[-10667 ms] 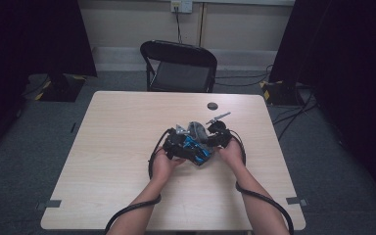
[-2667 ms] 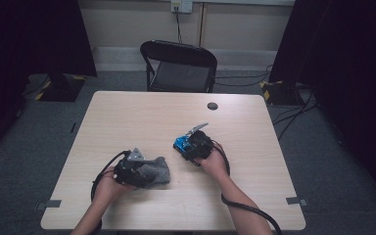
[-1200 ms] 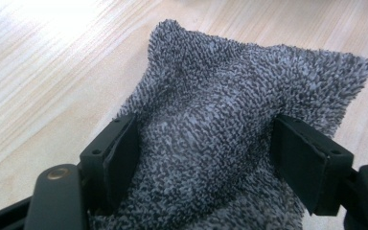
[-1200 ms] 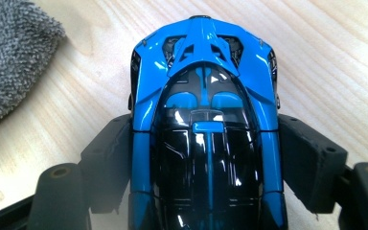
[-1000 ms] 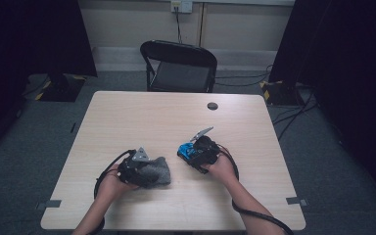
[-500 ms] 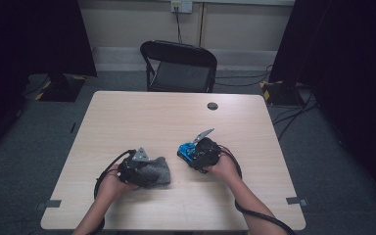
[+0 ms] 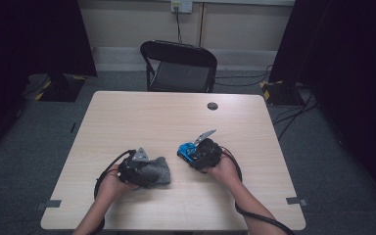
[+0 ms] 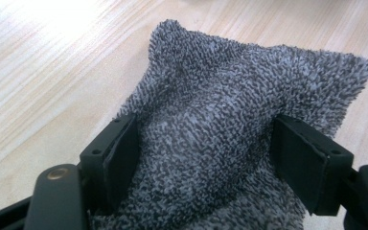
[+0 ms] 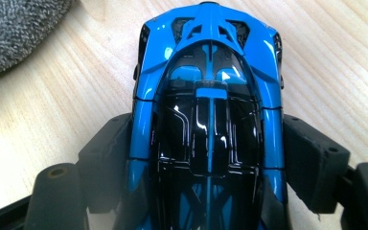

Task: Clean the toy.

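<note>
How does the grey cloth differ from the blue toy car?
The grey cloth is soft, fuzzy and bunched; the blue toy car is hard, glossy and keeps its shape. The cloth sits in the left hand-held gripper, the car in the right hand-held gripper. Both are clamped between black jaws, close above the wooden table.
</note>
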Available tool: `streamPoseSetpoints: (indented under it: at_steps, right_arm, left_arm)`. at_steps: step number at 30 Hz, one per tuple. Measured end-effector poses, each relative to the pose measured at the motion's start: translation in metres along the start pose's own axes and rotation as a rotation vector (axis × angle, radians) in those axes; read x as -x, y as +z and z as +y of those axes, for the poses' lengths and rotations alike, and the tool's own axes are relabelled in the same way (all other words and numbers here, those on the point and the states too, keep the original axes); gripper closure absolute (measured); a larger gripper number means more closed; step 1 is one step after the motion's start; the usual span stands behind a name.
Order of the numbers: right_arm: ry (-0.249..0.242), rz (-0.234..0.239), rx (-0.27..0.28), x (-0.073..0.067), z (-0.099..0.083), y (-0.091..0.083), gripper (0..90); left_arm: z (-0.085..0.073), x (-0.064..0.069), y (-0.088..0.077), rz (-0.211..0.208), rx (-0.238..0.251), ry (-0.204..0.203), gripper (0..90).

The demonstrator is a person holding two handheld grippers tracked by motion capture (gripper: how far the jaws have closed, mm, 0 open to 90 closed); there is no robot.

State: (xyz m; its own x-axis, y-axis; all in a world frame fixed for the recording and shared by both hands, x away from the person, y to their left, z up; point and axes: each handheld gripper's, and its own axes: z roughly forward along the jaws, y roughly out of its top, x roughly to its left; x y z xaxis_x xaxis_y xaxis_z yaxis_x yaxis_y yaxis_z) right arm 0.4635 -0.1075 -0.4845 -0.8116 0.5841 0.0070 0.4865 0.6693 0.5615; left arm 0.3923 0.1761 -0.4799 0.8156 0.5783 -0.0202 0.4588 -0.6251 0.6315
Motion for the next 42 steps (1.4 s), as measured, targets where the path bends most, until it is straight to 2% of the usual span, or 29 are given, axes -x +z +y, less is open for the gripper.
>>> streamPoseSetpoints:
  at_steps: [8,14,18,24,29,30,31,32,33,35,37,39,42]
  right_arm:
    - [0.022,-0.006,-0.007,-0.001,0.001,0.000,26.2]
    - [0.026,-0.003,-0.013,0.000,0.002,-0.003,26.4]
    - [0.034,0.005,-0.005,0.004,0.003,-0.009,26.4]
    - [0.030,0.012,-0.005,0.007,0.004,-0.016,26.4]
    - [0.024,0.019,-0.007,0.004,0.003,-0.018,26.3]
    - [0.026,0.022,-0.002,0.003,0.003,-0.019,26.4]
    - [0.028,0.027,0.002,0.003,0.003,-0.020,26.4]
    - [0.026,0.031,0.006,0.002,0.003,-0.020,26.4]
    - [0.021,0.031,0.007,0.002,0.004,-0.021,26.4]
    - [0.011,0.036,0.010,0.000,0.006,-0.023,26.4]
    - [0.000,0.037,0.014,-0.002,0.008,-0.026,26.4]
    - [-0.006,0.046,0.019,-0.004,0.009,-0.028,26.4]
    - [-0.035,0.054,0.016,-0.008,0.011,-0.032,26.4]
  left_arm:
    - [0.001,0.000,-0.001,0.004,-0.005,0.008,25.4]
    - [0.001,-0.001,-0.002,0.002,0.004,0.002,26.5]
    - [0.003,-0.001,-0.005,0.008,0.020,0.015,27.4]
    - [0.002,0.000,-0.001,0.002,-0.001,0.019,27.4]
    - [0.000,0.001,0.004,-0.005,-0.020,0.027,28.4]
    - [0.000,0.001,0.003,-0.008,-0.020,0.023,32.1]
    - [0.001,0.001,0.001,-0.006,-0.023,0.030,39.8]
    - [0.002,0.002,0.000,0.000,-0.033,0.033,52.4]
    - [0.003,0.003,-0.001,0.009,-0.044,0.023,64.1]
    - [0.005,0.001,-0.002,0.013,-0.052,-0.038,72.4]
    - [0.005,-0.005,-0.004,-0.005,-0.042,-0.137,75.4]
    - [0.005,-0.011,-0.009,-0.008,0.001,-0.213,76.2]
    - [0.010,-0.025,-0.022,0.019,0.083,-0.311,76.2]
